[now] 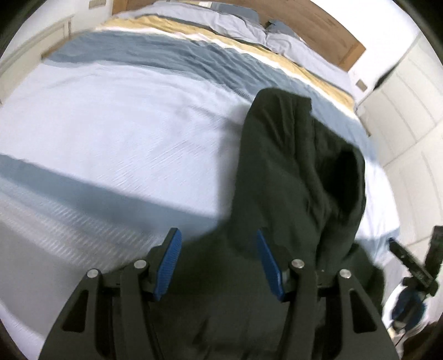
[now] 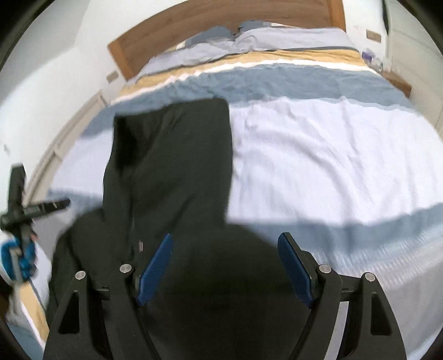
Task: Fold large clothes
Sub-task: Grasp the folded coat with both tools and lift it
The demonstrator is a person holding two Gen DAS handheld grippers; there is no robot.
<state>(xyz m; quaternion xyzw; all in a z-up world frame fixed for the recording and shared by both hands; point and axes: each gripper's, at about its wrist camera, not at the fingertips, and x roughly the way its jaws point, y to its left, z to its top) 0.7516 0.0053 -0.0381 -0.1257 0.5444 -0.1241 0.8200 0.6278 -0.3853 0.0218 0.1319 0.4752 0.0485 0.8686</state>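
Dark garment lies on the bed, long axis running from the near edge toward the headboard, directly under both spread, empty tools, left tool and right tool equally near.

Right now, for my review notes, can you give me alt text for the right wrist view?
A dark garment lies lengthwise on a bed's striped duvet, its near end under the open right tongs with blue pads. A wooden headboard and pale pillows sit at the far end. The left tongs show blurred at the left edge.
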